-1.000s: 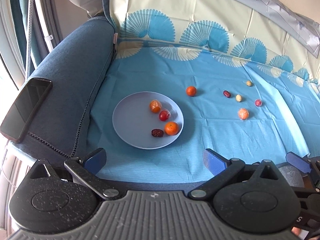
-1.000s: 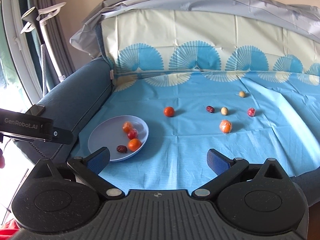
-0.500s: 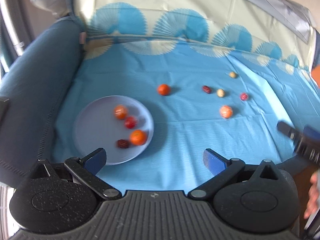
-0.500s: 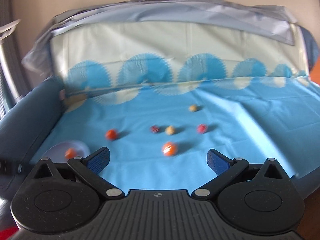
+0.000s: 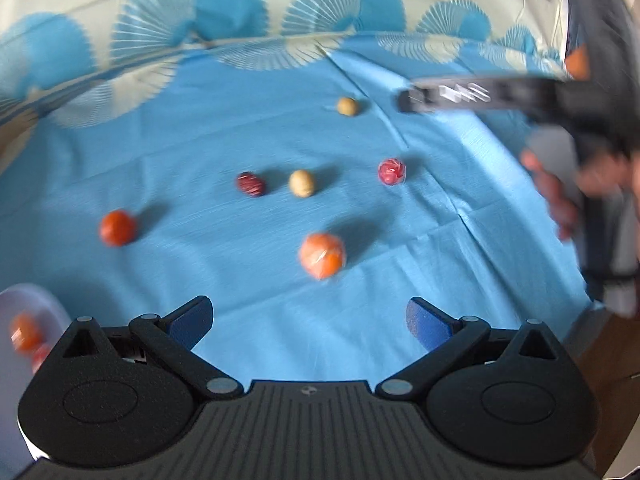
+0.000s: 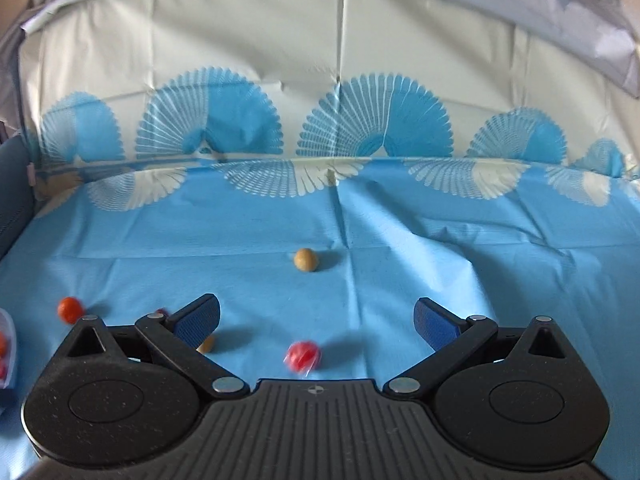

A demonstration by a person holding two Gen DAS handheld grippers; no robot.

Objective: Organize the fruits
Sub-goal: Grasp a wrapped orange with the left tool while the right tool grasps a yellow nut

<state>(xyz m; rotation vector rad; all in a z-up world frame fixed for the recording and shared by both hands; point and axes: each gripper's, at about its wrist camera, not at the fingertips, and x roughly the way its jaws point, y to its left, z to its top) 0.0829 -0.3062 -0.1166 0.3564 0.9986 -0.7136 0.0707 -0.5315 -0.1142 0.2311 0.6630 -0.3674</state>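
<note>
Only left view shows wrapped orange (image 5: 322,255).

Each gripper (image 5: 308,318) has 2 blue-padded fingers (image 5: 424,322) on black linkages. Silver pivot screws dot the ribbed, speckled black housing.

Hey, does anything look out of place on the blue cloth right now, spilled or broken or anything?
Nothing is spilled or damaged. Six small fruits lie loose on the blue cloth, among them a wrapped orange one and a wrapped red one, off the plate.
</note>
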